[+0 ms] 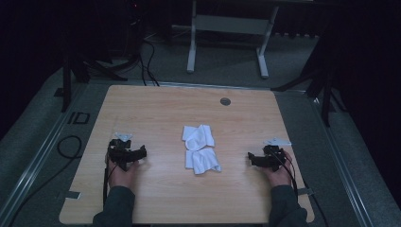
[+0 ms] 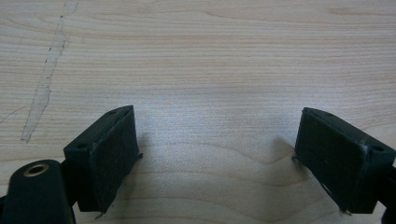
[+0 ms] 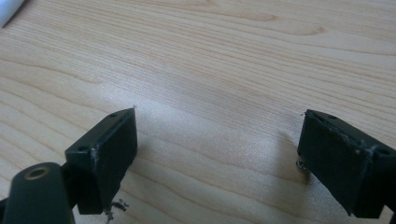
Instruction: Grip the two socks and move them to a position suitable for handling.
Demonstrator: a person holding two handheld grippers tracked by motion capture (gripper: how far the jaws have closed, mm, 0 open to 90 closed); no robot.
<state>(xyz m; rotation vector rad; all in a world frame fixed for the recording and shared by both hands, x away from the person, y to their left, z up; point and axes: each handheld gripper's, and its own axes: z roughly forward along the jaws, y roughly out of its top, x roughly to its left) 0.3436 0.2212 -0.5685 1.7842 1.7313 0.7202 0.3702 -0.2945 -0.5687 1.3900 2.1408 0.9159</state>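
A crumpled white cloth [image 1: 200, 148] lies in the middle of the wooden table [image 1: 165, 109]. My left gripper [image 1: 140, 152] rests on the table to the cloth's left, held in a hand, and points toward the cloth. In the left gripper view its jaws [image 2: 217, 158] stand wide apart over bare wood, nothing between them. My right gripper [image 1: 250, 158] rests to the cloth's right, also pointing at the cloth. In the right gripper view its jaws [image 3: 217, 161] stand wide over bare wood, and a white corner of the cloth [image 3: 9, 10] shows at the top left.
A round grey grommet [image 1: 225, 101] sits near the table's far edge. A pale scratch [image 2: 44, 84] marks the wood in the left gripper view. A white desk frame [image 1: 227, 38] and cables [image 1: 68, 146] are on the floor beyond and beside the table.
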